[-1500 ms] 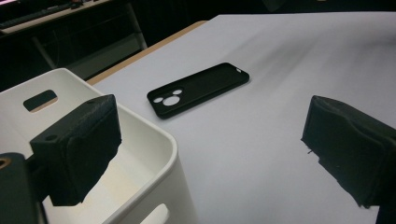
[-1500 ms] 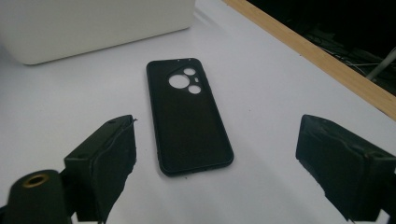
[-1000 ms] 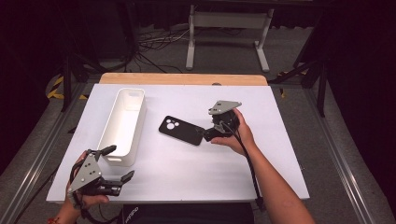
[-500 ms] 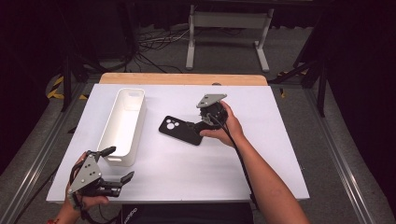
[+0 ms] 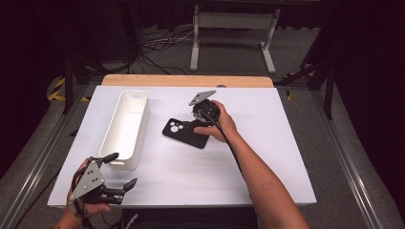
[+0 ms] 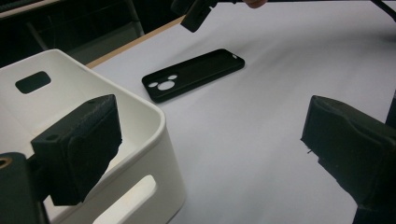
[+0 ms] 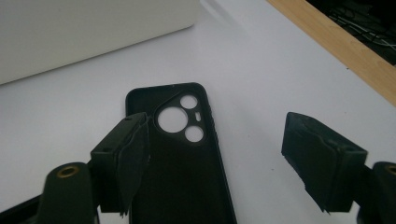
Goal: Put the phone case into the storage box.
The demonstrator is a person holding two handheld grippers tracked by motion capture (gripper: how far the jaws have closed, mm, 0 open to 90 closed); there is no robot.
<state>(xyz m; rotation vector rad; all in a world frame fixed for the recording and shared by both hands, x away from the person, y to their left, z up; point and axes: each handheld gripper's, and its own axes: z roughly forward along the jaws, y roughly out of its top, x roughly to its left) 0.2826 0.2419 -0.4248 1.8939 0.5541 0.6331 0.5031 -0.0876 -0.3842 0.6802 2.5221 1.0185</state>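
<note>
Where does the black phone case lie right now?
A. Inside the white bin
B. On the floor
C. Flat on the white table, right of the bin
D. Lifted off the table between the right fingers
C: the case lies flat on the table, apart from the bin, with the right gripper open over it.

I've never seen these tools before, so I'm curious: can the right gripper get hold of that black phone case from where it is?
Probably yes. The right gripper sits right over the phone case, jaws open either side of it, nothing between them. The case lies flat on the table, so gripping its thin edges may be fiddly.
</note>
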